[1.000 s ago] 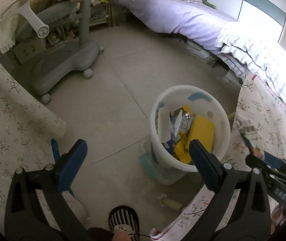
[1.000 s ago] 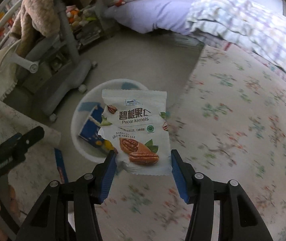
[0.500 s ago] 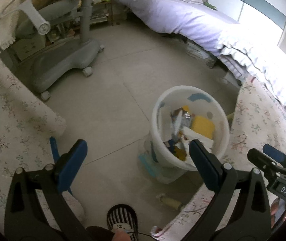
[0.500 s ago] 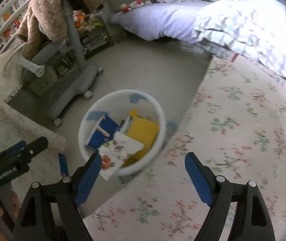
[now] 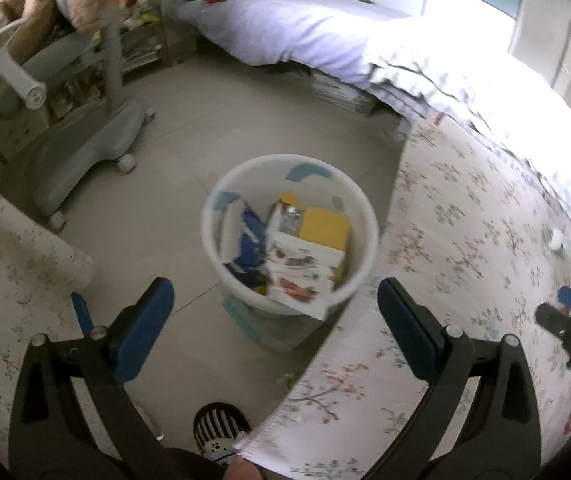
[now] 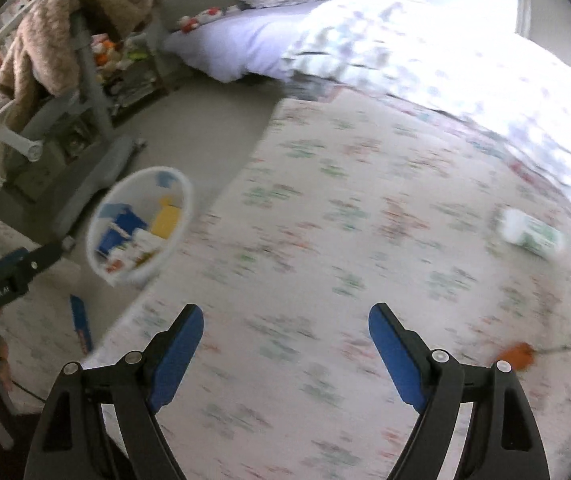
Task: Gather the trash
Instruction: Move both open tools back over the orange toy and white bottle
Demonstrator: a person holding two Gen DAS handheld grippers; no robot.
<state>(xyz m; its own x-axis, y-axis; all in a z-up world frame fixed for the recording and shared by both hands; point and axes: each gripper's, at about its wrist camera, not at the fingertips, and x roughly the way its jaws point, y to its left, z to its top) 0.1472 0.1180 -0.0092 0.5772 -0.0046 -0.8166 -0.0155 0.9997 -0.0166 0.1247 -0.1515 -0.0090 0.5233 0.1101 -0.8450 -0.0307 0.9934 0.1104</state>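
Observation:
A white trash bin [image 5: 213,200] stands on the floor beside the flowered bed cover [image 5: 445,280]. It holds several wrappers, with the white pecan packet [image 5: 297,276] lying on top. My left gripper [image 5: 275,296] hangs open above the bin with nothing in it. My right gripper [image 6: 285,316] is open and empty over the bed cover [image 6: 345,220], and the bin [image 6: 97,216] lies off to its left. A white and green container [image 6: 531,232] lies on the cover at the far right. Nearer to me on the right lies a small orange thing [image 6: 517,356]. The right wrist view is blurred.
A blue wrapper [image 6: 81,324] lies on the floor beside a second flowered cover [image 5: 1,280]. A grey rolling chair [image 5: 85,152] with a brown blanket stands at the back left. A lilac bed [image 5: 293,28] and quilt fill the back. A striped-socked foot [image 5: 221,424] shows below.
The right gripper opened and the pecan packet dropped into the bin. That gripper then swung right over the bed cover. The left gripper shifted, so the bin now sits between its fingers.

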